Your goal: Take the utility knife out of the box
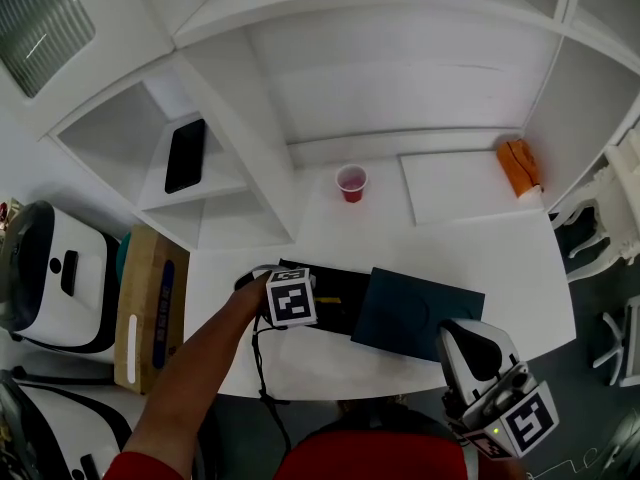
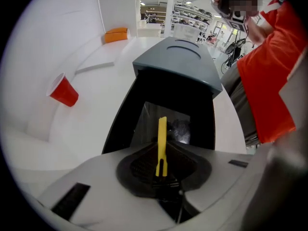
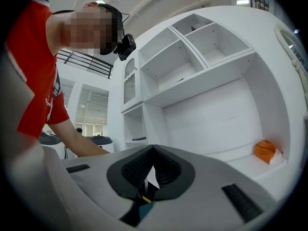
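An open black box lies near the table's front edge, its dark lid set beside it to the right. My left gripper points steeply down into the box. In the left gripper view the yellow utility knife stands edge-on between the pads, and the left gripper is shut on it over the box's black inside, with the grey lid beyond. My right gripper hovers at the front right, off the table, held level. In its own view the right gripper is shut with nothing in it.
A red cup stands at the back middle of the table. A white board and an orange object lie at the back right. White shelves hold a black phone. A cardboard box stands left of the table.
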